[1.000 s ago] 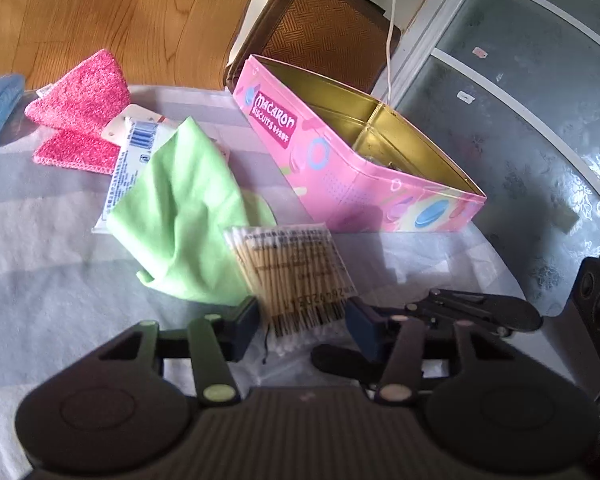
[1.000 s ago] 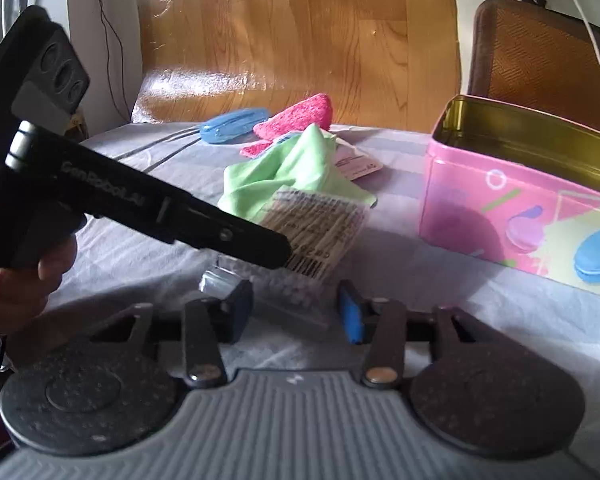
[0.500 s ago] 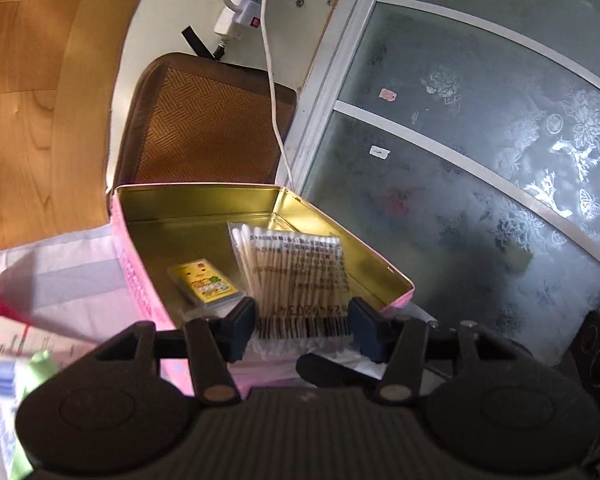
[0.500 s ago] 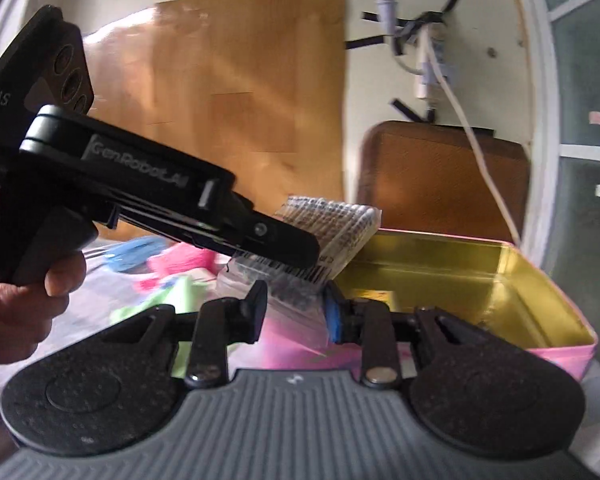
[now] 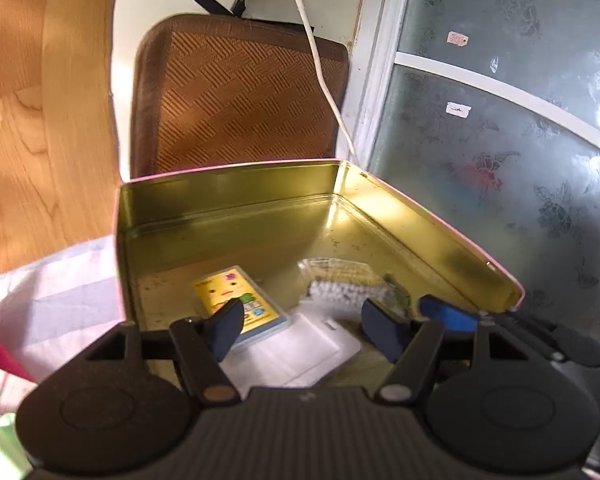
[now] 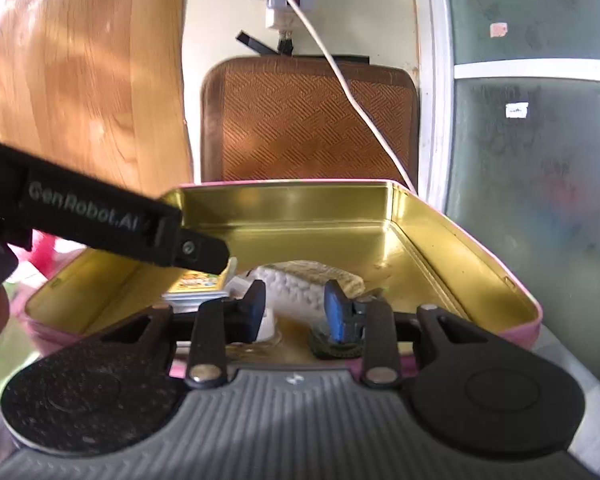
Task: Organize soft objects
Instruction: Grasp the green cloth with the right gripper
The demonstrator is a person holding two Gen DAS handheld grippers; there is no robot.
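Left wrist view
Left claw (image 5: pixel 302 330): fingers spread apart, nothing between them, poised over the near edge of the tin.
Tin (image 5: pixel 228 196): pink outside, gold inside, open, lying directly ahead of the claw.
Swab packet (image 5: pixel 342 280): on the tin floor, ahead and slightly right of the claw's gap; long axis runs roughly away from the camera.
Yellow card (image 5: pixel 240 300): flat on the floor, behind the left finger.
White pack (image 5: pixel 300 350): flat, nearest the claw.
Right claw tip (image 5: pixel 446 314): blue pad entering from the right.

Right wrist view
Right claw (image 6: pixel 296 312): fingers apart, none seen pressing anything; swab packet (image 6: pixel 300 284) lies just beyond the gap, long axis crossing it.
Left claw body (image 6: pixel 100 220): reaches across from the left.
Nearer claw, as judged: right.
Green and pink cloths (image 6: pixel 4 280): left of the tin, on the desk, well apart from both claws.
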